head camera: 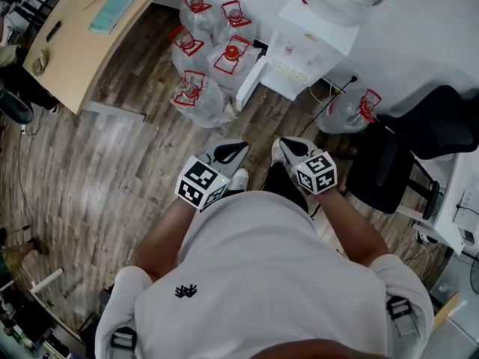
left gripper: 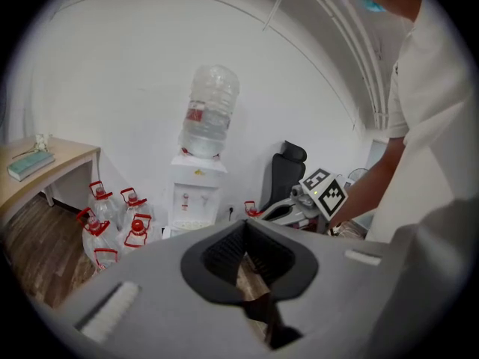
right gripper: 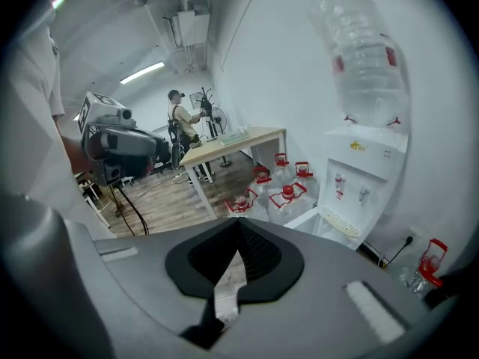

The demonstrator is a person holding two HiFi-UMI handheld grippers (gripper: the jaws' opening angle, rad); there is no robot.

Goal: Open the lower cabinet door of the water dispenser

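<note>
Holding grey left gripper (head camera: 238,150) and grey right gripper (head camera: 283,146) shut, empty, well back from white bottle-topped water dispenser (head camera: 303,51), its white lower cabinet door (head camera: 251,82) seemingly ajar; avoid nudging it.

Left claw (head camera: 236,151) and right claw (head camera: 289,147) hang near the water dispenser (head camera: 308,51), whose lower door (head camera: 251,83) stands open.

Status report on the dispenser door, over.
Left tongs, right tongs both shut, empty, clear of the water dispenser. Lower cabinet door swung open. Water jugs crowd the floor beside it.
</note>
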